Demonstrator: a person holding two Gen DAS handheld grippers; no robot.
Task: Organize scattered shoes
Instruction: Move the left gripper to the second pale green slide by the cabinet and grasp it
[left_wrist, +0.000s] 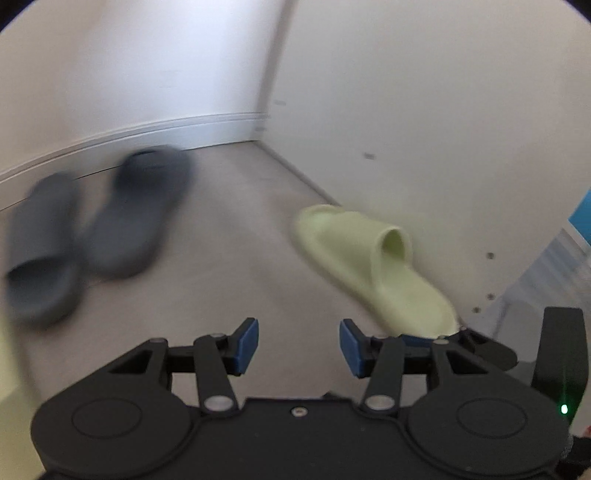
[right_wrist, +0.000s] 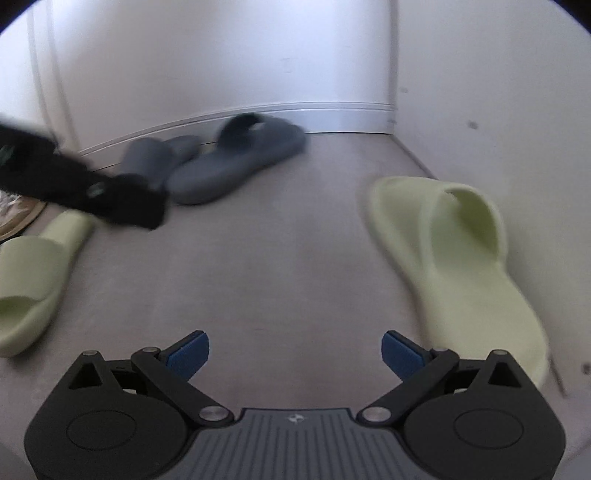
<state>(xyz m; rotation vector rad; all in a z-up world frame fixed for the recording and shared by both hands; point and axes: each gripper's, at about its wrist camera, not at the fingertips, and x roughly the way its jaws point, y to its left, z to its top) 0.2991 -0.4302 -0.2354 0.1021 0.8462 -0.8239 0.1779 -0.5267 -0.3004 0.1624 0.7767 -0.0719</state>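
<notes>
A pale green slipper (left_wrist: 373, 266) (right_wrist: 461, 266) stands tilted on its edge against the right-hand wall. Its mate (right_wrist: 33, 280) lies flat on the floor at the far left. Two dark grey slippers (right_wrist: 147, 158) (right_wrist: 240, 158) lie by the skirting board; in the left wrist view they are blurred (left_wrist: 40, 243) (left_wrist: 140, 214). My left gripper (left_wrist: 299, 345) is open over bare floor, left of the tilted slipper's heel. My right gripper (right_wrist: 295, 354) is open wide and holds nothing, with that heel just beyond its right finger.
White walls meet in a corner (left_wrist: 258, 125) with a skirting board (right_wrist: 332, 114). A blurred black shape (right_wrist: 92, 188) crosses the left of the right wrist view. A brown-soled shoe (right_wrist: 14, 218) shows at the far left. A blue object (left_wrist: 581, 214) and a translucent box (left_wrist: 554, 266) stand at the right.
</notes>
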